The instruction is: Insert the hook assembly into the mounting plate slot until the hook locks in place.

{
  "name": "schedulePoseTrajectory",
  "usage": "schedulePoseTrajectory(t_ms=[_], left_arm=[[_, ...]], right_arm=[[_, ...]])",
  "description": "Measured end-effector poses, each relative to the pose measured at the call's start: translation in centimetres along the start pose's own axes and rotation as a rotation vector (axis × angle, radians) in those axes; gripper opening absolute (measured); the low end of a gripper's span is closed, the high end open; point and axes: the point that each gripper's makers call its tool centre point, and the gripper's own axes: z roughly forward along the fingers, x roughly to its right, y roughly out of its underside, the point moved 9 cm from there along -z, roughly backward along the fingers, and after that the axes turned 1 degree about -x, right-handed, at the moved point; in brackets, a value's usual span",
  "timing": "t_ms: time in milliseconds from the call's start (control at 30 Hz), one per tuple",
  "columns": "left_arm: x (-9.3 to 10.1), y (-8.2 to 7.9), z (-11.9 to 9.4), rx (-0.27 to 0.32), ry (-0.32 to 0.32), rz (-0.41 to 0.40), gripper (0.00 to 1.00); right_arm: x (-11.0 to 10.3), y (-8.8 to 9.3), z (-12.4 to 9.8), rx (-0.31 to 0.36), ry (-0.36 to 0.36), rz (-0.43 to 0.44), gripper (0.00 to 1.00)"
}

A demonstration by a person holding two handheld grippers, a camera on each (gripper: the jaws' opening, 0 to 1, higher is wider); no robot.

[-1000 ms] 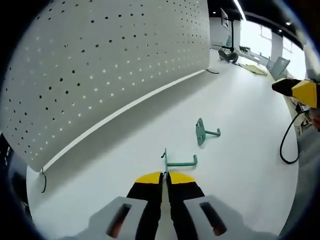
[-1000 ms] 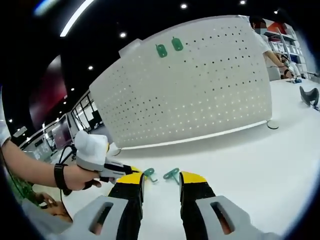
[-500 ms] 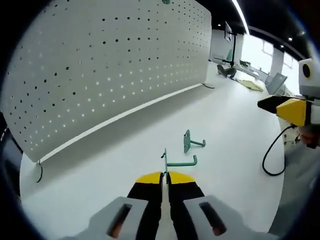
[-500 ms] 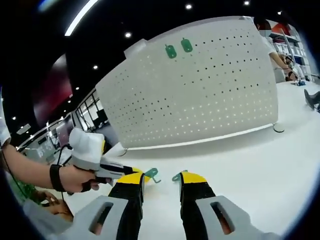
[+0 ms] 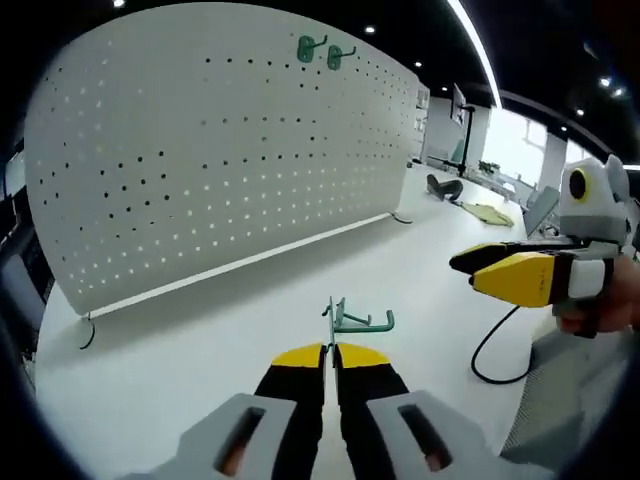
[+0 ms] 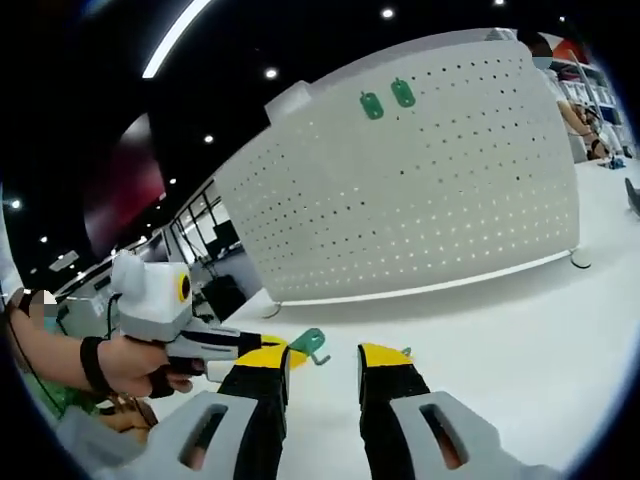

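My left gripper (image 5: 330,350) is shut on the flat plate of a green hook (image 5: 356,321), held above the white table. The white pegboard (image 5: 220,170) stands upright ahead, with two green hooks (image 5: 312,47) hung near its top edge. In the right gripper view the pegboard (image 6: 430,190) carries the same two hooks (image 6: 386,98). There a hand holds the left gripper (image 6: 235,347) with the green hook (image 6: 310,343) at its tip. My right gripper (image 6: 322,358) is open and holds nothing. A second green hook (image 6: 404,352) peeks out beside its right finger.
The right gripper (image 5: 470,265) enters the left gripper view from the right, with a black cable (image 5: 495,350) looping on the table (image 5: 200,350) below it. Dark objects (image 5: 445,187) lie at the far end of the table. A person (image 6: 560,90) stands behind the pegboard.
The left gripper has lifted the hook and tipped up toward the board, so the two hung hooks came into view. The right gripper has moved closer in from the right.
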Motion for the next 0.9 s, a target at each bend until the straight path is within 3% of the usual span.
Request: schedulePoseTrajectory(t_ms=[400, 633, 900], left_arm=[[1.4, -0.5, -2.6, 0.060, 0.001, -0.030, 0.03], [3.1, -1.6, -4.2, 0.140, 0.059, -0.033, 0.04], [4.2, -1.8, -5.5, 0.189, 0.075, -0.035, 0.04]], right_arm=[[-1.8, -0.1, -0.2, 0.013, -0.065, 0.015, 0.24], [-2.5, -0.1, -0.5, 0.028, -0.092, 0.070, 0.19], [-3.2, -0.6, -0.4, 0.048, -0.138, 0.110, 0.12]])
